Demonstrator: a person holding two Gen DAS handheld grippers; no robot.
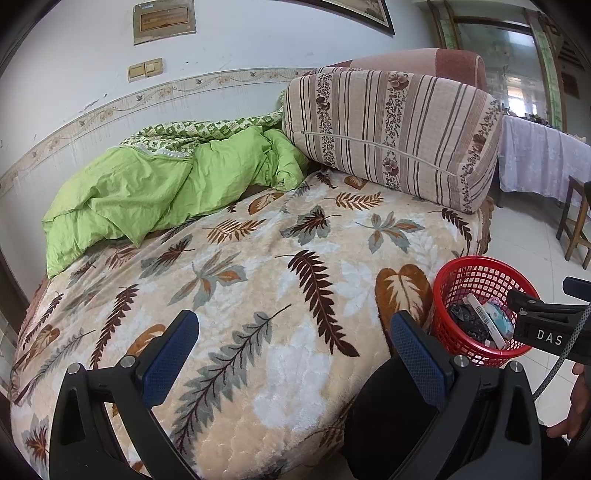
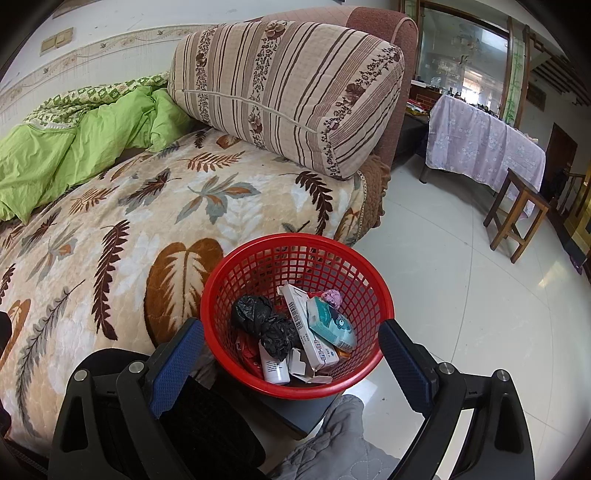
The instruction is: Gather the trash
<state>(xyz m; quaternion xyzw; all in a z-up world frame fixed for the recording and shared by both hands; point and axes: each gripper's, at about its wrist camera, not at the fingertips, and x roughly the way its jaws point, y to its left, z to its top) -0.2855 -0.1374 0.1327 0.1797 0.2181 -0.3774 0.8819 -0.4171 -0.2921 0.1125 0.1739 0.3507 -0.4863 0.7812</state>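
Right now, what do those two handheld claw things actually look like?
Each is a black plastic frame with silver bolts and two fingers faced with blue, dimpled rubber pads. That holds for the left gripper and the right gripper. Seen from the left camera, the right one's body bears white letters "DAS" and trails a braided grey cable.

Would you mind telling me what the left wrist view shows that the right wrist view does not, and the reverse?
Only the left wrist view shows the open left gripper over the leaf blanket, and the framed plaque on the wall.

Only the right wrist view shows the open right gripper around the red basket, whose black bag, white box and tissue pack are clear, plus the grey quilted cloth.

Both share the basket, blanket, green duvet and striped cushion.
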